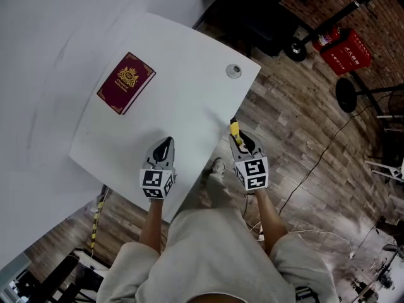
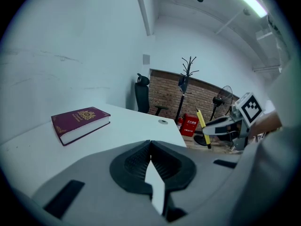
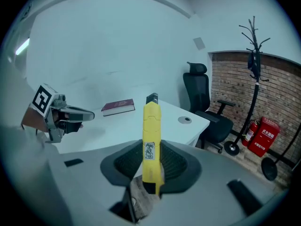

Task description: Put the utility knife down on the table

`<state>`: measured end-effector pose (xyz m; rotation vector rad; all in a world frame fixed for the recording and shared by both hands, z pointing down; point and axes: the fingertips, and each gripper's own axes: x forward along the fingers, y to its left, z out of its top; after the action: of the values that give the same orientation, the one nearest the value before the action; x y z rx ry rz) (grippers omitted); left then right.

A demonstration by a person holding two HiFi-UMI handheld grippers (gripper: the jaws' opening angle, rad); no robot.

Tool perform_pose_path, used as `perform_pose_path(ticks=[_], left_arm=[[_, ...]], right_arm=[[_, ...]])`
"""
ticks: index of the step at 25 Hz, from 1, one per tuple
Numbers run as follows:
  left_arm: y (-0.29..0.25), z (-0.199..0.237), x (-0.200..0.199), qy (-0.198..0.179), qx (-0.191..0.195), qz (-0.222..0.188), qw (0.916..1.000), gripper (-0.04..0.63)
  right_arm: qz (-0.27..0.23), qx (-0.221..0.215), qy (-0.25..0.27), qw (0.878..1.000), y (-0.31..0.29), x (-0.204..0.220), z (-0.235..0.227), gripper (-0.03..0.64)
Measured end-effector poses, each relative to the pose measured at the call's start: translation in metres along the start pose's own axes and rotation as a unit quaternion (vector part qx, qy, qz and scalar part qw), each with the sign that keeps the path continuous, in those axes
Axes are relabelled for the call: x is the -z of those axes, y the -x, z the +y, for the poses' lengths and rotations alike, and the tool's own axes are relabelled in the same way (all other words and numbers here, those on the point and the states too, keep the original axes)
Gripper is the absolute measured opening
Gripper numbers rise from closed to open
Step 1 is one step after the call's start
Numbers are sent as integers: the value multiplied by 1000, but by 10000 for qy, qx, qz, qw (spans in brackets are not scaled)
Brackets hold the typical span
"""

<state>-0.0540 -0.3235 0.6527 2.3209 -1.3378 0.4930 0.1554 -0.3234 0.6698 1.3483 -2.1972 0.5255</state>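
A yellow utility knife [image 3: 152,140] with a black tip stands upright between the jaws of my right gripper [image 3: 151,161], which is shut on it. In the head view that right gripper [image 1: 243,145] hangs at the right edge of the white table [image 1: 183,100], with the yellow utility knife [image 1: 235,130] pointing away from me. The left gripper view catches the same knife [image 2: 202,126] at its right. My left gripper [image 1: 163,150] hovers over the table's near edge, jaws together with nothing between them [image 2: 150,164].
A dark red book [image 1: 126,82] lies on the table at the far left. A round grey cable grommet [image 1: 234,71] sits near the far right corner. Beyond the table's right edge lie wooden floor, an office chair [image 3: 203,108] and a red fire extinguisher box [image 1: 346,51].
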Motion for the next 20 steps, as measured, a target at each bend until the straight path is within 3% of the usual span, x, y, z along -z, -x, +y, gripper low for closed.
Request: perform_pose_path(ticks=[10,15,20], left_arm=[[11,12,6,100,-149,-23,9998,7],[16,19,7,159,-205,-51,9996,8],[20,26,8,215,-259,-84,9994,7]], right_arm=[[238,-570,1236,9904,-48,-26,17,109],[332,-849,1888,9778,-71,-39,29,109],[499,-1069,2629,9576,-102,-52,43,109]])
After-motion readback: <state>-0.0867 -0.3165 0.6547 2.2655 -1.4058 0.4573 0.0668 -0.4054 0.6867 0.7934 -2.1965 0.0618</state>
